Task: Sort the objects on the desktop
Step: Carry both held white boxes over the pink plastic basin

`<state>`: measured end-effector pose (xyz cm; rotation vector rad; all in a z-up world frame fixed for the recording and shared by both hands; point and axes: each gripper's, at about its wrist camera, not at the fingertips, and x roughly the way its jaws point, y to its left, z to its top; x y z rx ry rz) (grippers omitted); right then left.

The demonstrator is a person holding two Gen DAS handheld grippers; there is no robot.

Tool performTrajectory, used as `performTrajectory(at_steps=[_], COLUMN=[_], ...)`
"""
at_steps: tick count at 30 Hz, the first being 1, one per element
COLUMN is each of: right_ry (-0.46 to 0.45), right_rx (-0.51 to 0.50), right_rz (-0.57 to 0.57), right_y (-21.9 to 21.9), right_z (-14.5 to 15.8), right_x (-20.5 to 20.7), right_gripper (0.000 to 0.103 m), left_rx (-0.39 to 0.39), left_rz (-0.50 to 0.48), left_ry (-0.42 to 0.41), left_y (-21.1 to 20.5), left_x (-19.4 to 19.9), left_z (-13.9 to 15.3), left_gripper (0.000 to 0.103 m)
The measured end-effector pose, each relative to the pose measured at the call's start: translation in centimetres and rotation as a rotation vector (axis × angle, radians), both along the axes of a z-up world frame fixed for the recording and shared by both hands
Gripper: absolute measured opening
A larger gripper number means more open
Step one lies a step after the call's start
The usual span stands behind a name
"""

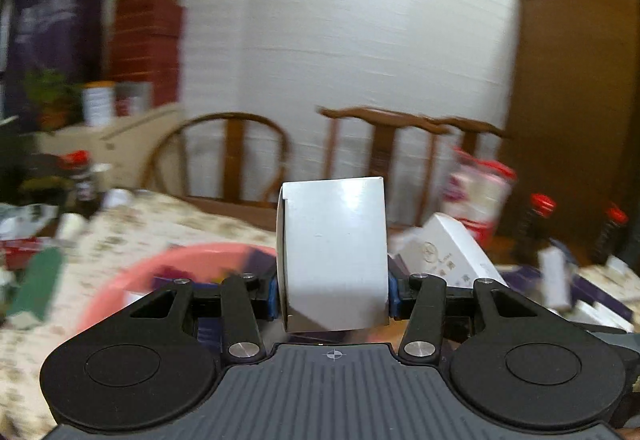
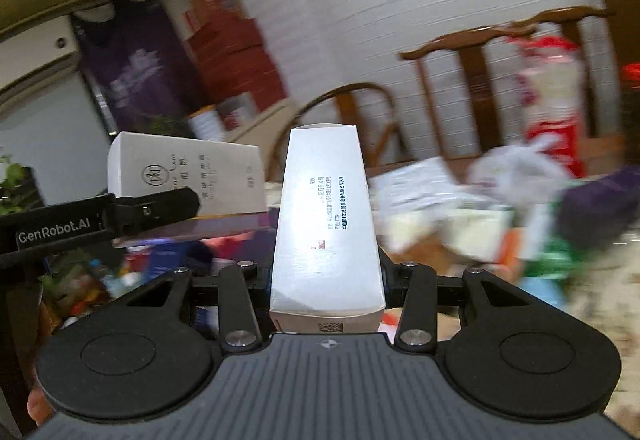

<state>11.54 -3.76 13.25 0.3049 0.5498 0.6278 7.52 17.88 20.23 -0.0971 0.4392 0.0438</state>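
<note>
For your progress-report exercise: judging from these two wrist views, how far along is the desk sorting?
Done: some items already lie in the pink basin, though blur hides what they are. In hand: the left gripper clamps a white box, and the right gripper clamps a long white carton, both lifted clear of the table. Left: boxes and bags still litter the floral tablecloth, including another white box.

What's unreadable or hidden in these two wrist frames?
- Left wrist view: pink basin contents, smeared by motion blur and partly behind the white box in the left gripper.
- Right wrist view: table clutter at right, blurred beyond naming.
- Right wrist view: right gripper fingertips, hidden behind its long white box.
</note>
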Motion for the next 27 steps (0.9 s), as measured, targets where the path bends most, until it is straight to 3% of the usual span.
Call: performTrajectory(at_steps=[5, 12, 18, 22, 27], right_ry=[0.051, 0.098, 0.154, 0.117, 0.096], right_rx=[0.049, 0.038, -0.016, -0.070, -0.132], right_rz=[0.086, 0.120, 0.132, 0.132, 0.119], right_y=[6.8, 13.8, 16.8, 18.2, 18.6], right_z=[0.4, -0.3, -2.1, -2.6, -2.4], right_x=[1.9, 4.4, 6.5, 6.2, 5.9], right_gripper=[0.048, 0.048, 0.048, 0.048, 0.049], left_rx=[-0.017, -0.060, -0.116, -0.131, -0.126], left_rz=[0.094, 0.177, 0.165, 0.144, 0.118], left_ry=[0.024, 0.074, 0.118, 0.141, 0.143], left_y=[7.5, 15.7, 18.4, 18.4, 17.8], left_x=[0.1, 0.9, 2.6, 4.0, 4.4], left_z=[0.1, -2.6, -5.0, -6.3, -7.4], left_gripper=[0.050, 0.052, 0.056, 0.064, 0.063])
